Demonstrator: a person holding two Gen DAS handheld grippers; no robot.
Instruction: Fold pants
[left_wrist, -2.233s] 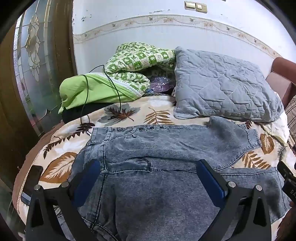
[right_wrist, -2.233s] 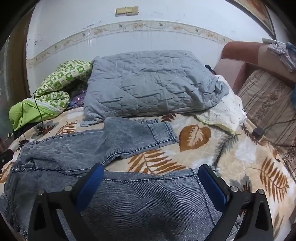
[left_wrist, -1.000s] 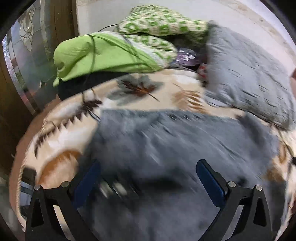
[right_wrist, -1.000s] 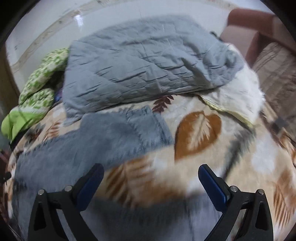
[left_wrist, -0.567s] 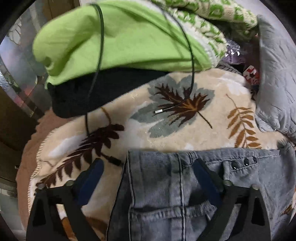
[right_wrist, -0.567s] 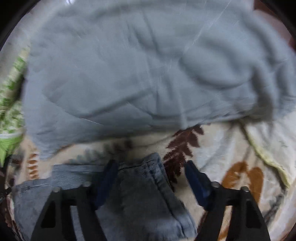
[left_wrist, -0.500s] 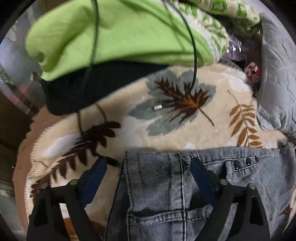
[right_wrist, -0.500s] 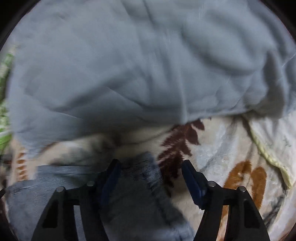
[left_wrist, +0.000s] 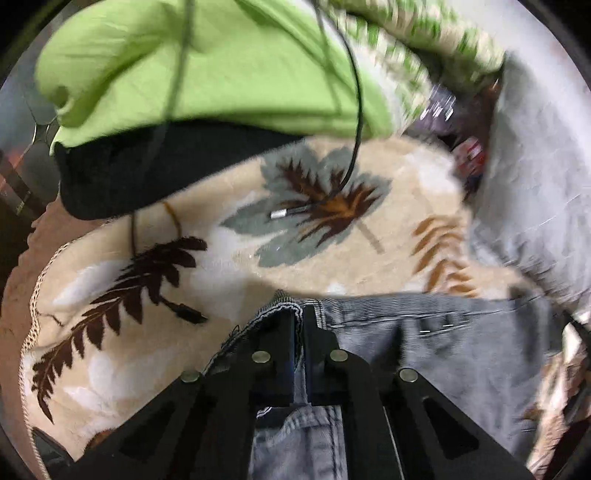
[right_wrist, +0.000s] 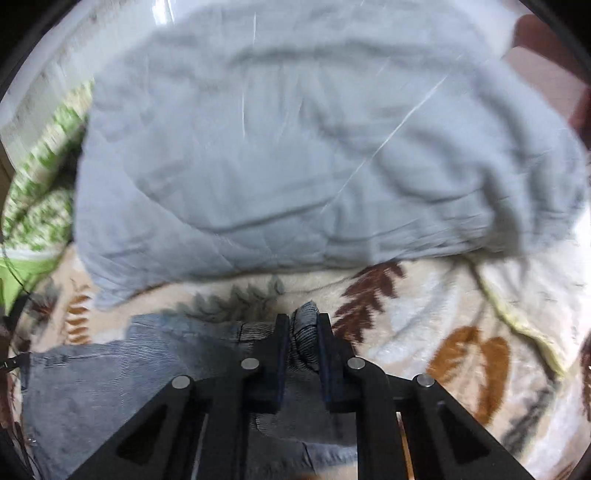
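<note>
Surface: cream plush blanket (left_wrist: 229, 266) printed with brown and grey-green leaves covers the bed, and everything lies on it.
Far left: dark edge of the room, blurred — what stands there can't be told.
Left pile: bright green bedding (left_wrist: 207, 62) sits on top of a black cushion (left_wrist: 147, 170), at the head of the blanket.
Cable: thin black cable (left_wrist: 356, 122) runs down off the green bedding, its metal plug lying on a grey-green leaf.
Pants: grey denim pants (left_wrist: 461, 343) are spread across the near part of the blanket, waistband toward the pillows.
Left gripper: left gripper (left_wrist: 299, 314) is clenched tight on the corner of the waistband — denim edge bunched up at the tips.
Right gripper: right gripper (right_wrist: 300, 321) has a fold of the pants leg end (right_wrist: 306, 332) between its jaws, which are closing on it; the pads already press the cloth.
Middle to right: big grey quilted pillow (right_wrist: 295, 155) fills the space just beyond the pants.
Far right: a pale cream cloth (right_wrist: 535, 295) with a yellowish edge lies beside the pillow, and a reddish-brown headboard corner (right_wrist: 535, 48) shows above.
</note>
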